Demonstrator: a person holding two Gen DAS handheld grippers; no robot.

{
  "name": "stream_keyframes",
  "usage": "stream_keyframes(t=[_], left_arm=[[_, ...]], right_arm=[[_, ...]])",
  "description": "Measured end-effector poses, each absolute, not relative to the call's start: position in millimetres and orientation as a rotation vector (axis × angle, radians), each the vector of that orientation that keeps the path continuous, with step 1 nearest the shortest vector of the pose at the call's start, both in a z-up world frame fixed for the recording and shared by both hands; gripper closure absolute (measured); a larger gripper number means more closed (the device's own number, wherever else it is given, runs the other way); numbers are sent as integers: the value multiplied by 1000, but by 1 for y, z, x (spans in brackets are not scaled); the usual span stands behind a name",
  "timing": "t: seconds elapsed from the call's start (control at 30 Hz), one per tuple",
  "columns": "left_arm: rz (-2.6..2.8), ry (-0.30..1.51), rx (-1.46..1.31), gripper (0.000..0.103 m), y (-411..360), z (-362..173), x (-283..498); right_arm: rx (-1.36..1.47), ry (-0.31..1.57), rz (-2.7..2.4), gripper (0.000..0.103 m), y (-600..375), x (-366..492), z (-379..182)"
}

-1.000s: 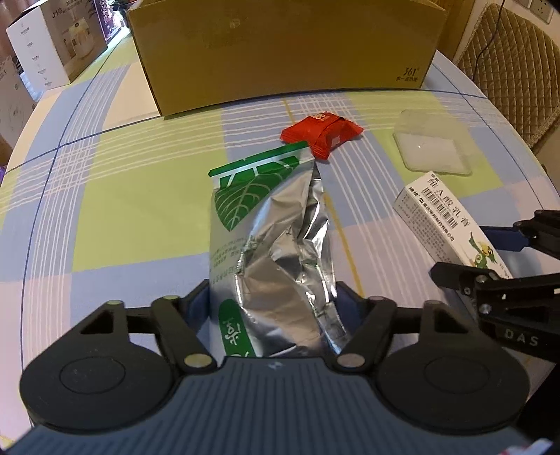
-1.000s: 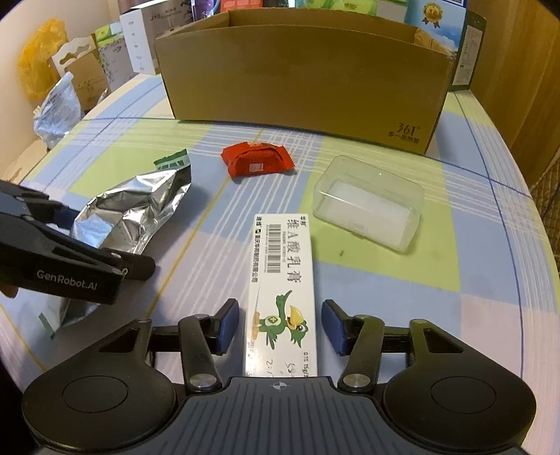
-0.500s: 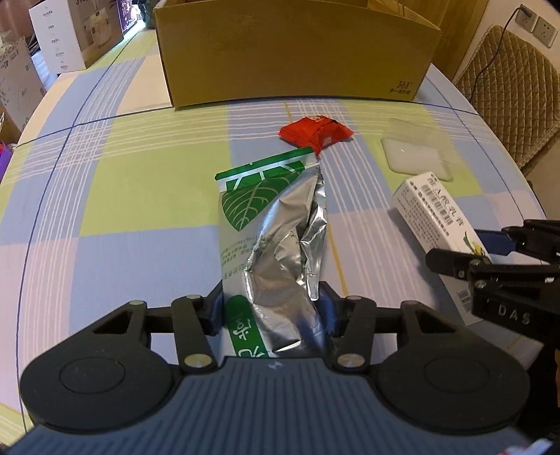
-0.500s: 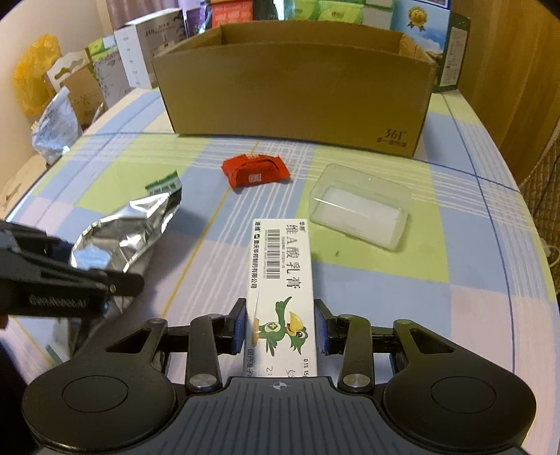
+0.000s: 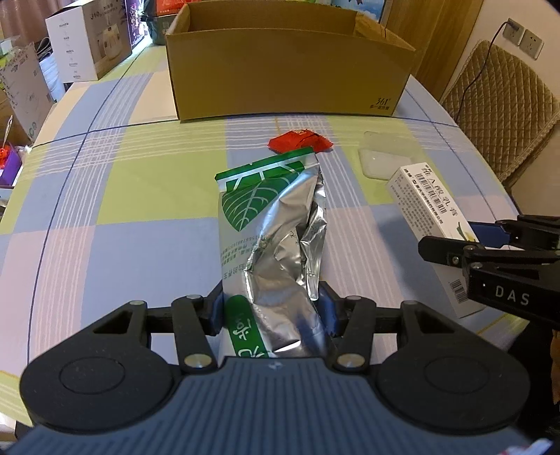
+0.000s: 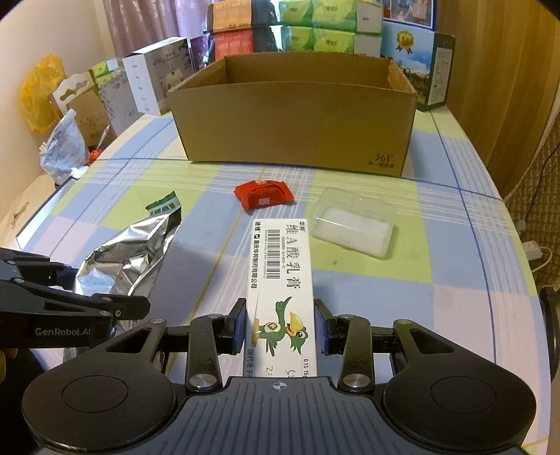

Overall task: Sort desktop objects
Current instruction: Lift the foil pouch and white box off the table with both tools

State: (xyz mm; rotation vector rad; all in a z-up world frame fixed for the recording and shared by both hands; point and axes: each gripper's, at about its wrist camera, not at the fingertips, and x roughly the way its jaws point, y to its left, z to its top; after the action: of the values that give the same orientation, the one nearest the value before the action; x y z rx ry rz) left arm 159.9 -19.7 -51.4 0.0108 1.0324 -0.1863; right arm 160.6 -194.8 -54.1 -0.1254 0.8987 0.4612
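Note:
My left gripper (image 5: 271, 308) is shut on the near end of a crumpled silver and green foil bag (image 5: 269, 224), which is raised off the checked tablecloth. My right gripper (image 6: 280, 329) is shut on a long white ointment box (image 6: 281, 280) with a green bird printed on it, also lifted. The bag (image 6: 129, 255) shows at the left of the right wrist view, and the box (image 5: 434, 217) at the right of the left wrist view. A red packet (image 6: 264, 194) and a clear plastic container (image 6: 353, 222) lie on the table ahead. An open cardboard box (image 6: 297, 115) stands behind them.
The round table's edge (image 5: 35, 280) curves close on the left. White cartons (image 5: 87, 45) and stacked packages (image 6: 315, 28) crowd the far side. A quilted chair (image 5: 500, 105) stands to the right. A plastic bag (image 6: 63, 147) sits at the far left.
Both grippers closed on their items and lifted them. The views rose, so the inside of the cardboard box now shows.

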Motion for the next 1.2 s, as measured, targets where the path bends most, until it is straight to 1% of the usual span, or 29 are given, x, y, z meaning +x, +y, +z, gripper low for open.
stream_keyframes(t=[0.43,1.2], left_arm=[[-187,999,-2,56,-22,-34,139],[-202,965,10,56,-29,-21,137]], right_arm=[[-108,871,453,67,-204,147,-39],[-95,867,431,67,-211,145,-35]])
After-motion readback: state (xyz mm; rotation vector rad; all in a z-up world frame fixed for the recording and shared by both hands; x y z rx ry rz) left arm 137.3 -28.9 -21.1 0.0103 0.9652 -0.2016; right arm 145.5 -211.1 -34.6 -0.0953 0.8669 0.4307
